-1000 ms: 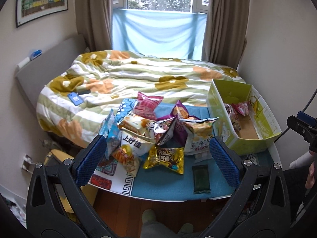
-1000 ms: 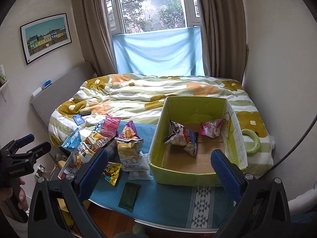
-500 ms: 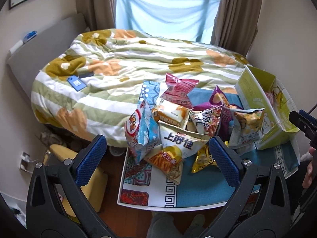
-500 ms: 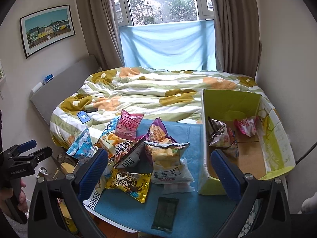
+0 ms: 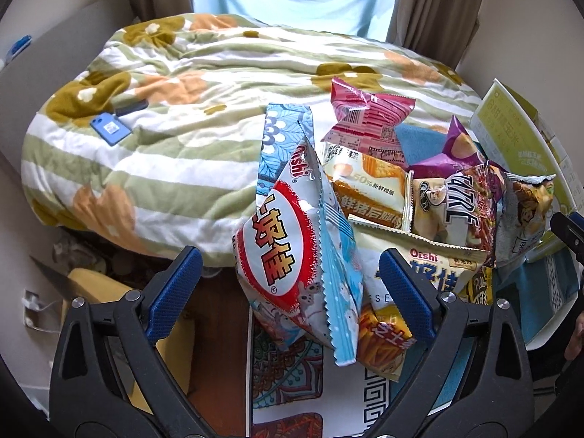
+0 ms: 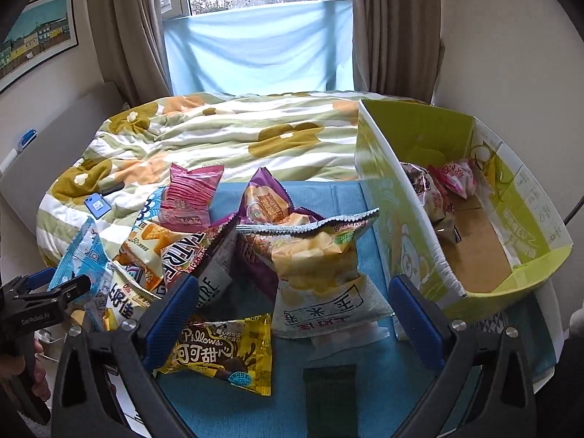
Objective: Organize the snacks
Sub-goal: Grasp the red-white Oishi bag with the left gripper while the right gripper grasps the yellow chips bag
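Since a second ago we have swung our left gripper (image 5: 288, 295) away from the green box (image 6: 412, 241) and down onto the pile, so the blue-and-white Oishi bag (image 5: 292, 255) now fills the gap between its spread fingers, not yet pinched. Our right gripper (image 6: 292, 314) has dropped closer too, fingers wide apart, with the yellow corn-puff bag (image 6: 321, 270) just ahead and the gold Pillows packet (image 6: 222, 354) near its left finger. Only a few packets (image 6: 434, 193) lie in the box to the right; most snacks remain outside, so we judge the task barely begun.
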### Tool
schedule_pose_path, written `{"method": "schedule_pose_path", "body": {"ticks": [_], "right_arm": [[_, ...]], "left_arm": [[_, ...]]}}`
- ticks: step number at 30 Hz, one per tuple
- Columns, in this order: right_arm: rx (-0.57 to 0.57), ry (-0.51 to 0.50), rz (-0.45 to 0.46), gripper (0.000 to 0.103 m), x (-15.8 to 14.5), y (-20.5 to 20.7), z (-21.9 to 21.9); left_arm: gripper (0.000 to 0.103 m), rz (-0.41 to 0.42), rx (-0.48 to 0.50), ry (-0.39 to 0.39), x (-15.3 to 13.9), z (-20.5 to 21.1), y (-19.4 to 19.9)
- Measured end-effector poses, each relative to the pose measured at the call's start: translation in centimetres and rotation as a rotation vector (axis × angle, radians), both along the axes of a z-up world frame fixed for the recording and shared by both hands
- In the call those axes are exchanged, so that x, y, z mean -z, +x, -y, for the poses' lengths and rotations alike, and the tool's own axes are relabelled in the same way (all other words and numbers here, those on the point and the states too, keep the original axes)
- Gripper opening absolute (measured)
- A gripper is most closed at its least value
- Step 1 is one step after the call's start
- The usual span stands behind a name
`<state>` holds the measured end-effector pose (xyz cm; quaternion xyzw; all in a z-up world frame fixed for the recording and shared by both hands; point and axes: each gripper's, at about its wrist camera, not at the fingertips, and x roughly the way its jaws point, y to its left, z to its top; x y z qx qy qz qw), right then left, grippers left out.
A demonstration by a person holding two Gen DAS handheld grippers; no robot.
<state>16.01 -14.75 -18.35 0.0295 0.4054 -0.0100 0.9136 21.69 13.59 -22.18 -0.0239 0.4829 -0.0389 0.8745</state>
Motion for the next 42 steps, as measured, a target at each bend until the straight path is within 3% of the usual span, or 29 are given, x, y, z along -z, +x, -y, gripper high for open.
{"method": "schedule_pose_path", "body": {"ticks": [7,8,12,27,32,36,42], "right_arm": [[0.025,-0.067,-0.012,0.103,1.6,1.5,-0.6],[0.028,-0.078,-0.013,0.103,1.8,1.8,-0.7],[0.028,-0.112,-0.014,0.103,2.4,2.4,-0.5],[0.001,-0.191,-0.028,0.102,4.6,4.0,-0.7],[-0.022,-0.205,-0.043,0.082,5.2,4.9,-0.9],[-0.02,-0.213,-0.053,0.056,5.5,4.9,-0.8],[-0.006,-0.202,-0.052,0.051,4.8,4.3,-0.4]], "left_arm": [[0.079,-0.031,0.054,0.0,1.4,0.2,1.1],[0.072,-0.033,0.064,-0.006,1.4,0.3,1.2],[0.066,-0.036,0.096,0.022,1.5,1.2,1.2],[0.059,-0.037,0.109,-0.015,0.6,0.2,0.4],[0.059,-0.025,0.103,-0.014,-0.1,0.0,0.0],[0.059,-0.009,0.104,-0.012,-0.9,-0.1,-0.4],[0.059,0.028,0.099,-0.017,-2.8,-0.1,-1.0]]}}
